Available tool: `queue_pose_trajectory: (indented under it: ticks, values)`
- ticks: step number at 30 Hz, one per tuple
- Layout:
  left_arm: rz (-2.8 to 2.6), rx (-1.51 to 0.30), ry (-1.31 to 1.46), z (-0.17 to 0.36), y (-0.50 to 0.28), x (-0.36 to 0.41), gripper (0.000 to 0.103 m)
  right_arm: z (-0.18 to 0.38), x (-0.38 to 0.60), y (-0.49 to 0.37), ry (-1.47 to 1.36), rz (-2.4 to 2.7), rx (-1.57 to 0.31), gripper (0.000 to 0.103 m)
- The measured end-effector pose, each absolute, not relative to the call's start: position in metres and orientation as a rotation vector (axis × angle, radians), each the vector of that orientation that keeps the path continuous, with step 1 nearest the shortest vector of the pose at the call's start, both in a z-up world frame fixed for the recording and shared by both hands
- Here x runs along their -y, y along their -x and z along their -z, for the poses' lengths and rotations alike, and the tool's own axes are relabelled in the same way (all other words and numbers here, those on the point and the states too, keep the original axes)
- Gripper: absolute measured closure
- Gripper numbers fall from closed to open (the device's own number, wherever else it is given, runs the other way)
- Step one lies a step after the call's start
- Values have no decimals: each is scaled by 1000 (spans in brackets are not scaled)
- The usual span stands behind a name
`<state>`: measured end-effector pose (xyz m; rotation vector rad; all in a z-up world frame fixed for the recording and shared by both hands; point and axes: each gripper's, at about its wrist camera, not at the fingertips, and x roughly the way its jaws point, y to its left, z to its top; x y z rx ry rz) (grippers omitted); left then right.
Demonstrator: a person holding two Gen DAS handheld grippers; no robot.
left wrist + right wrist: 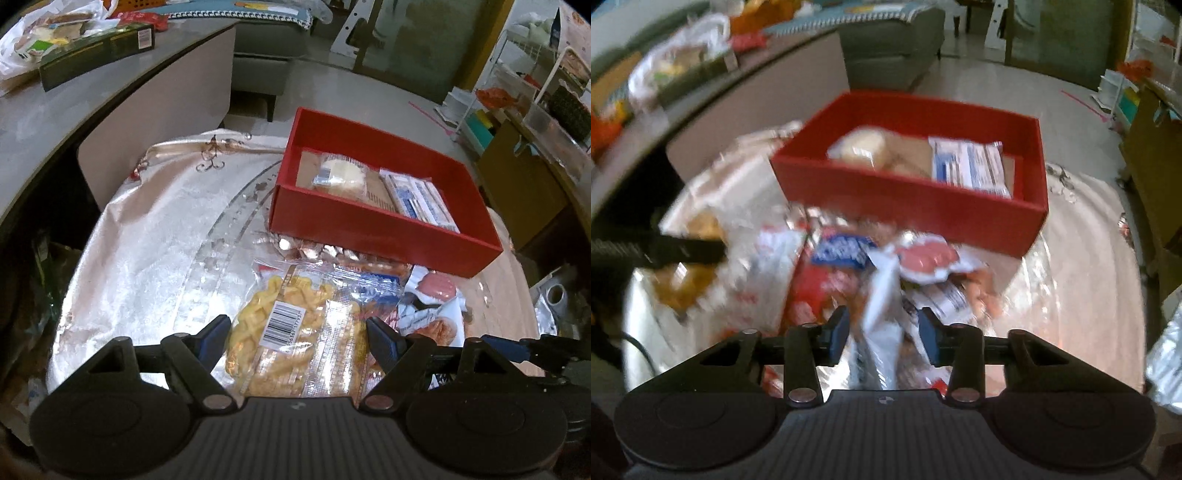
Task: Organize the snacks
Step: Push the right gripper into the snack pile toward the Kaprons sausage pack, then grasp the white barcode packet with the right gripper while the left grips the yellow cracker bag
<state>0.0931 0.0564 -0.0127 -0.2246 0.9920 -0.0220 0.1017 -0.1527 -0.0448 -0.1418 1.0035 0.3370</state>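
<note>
A red box (369, 229) (905, 206) stands on the cloth-covered table and holds a pale cake packet (340, 173) (864, 147) and a blue-and-white packet (421, 203) (971, 166). In front of it lies a heap of snack packets, among them a pink sausage pack (437, 288) (927, 258). My left gripper (299, 336) is shut on a clear bag of yellow snacks (295, 332), with one pad against each side. My right gripper (882, 334) is open over the heap. A crumpled white packet (882, 314) stands between its pads with a gap on both sides.
The shiny pale tablecloth (155, 240) covers a round table. A grey counter at the back left carries a dark green box (96, 51) and bags. A grey sofa (269, 48) stands behind, with wire shelves (535, 92) and a cardboard box (517, 184) at the right.
</note>
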Motion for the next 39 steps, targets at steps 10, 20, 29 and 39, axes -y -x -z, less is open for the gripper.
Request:
queue_pose_trajectory:
  ticks: [10, 20, 29, 39]
  values:
    - [39, -1025, 219, 20, -89, -54, 31, 80, 112, -100, 307, -377, -1025, 23]
    - [37, -1041, 220, 25, -86, -64, 31, 105, 120, -105, 284, -315, -1098, 0]
    - [51, -1063, 201, 30, -84, -61, 31, 93, 149, -105, 262, -258, -1102, 17]
    - [64, -1069, 195, 31, -85, -53, 31, 78, 177, -97, 155, -261, -1083, 19]
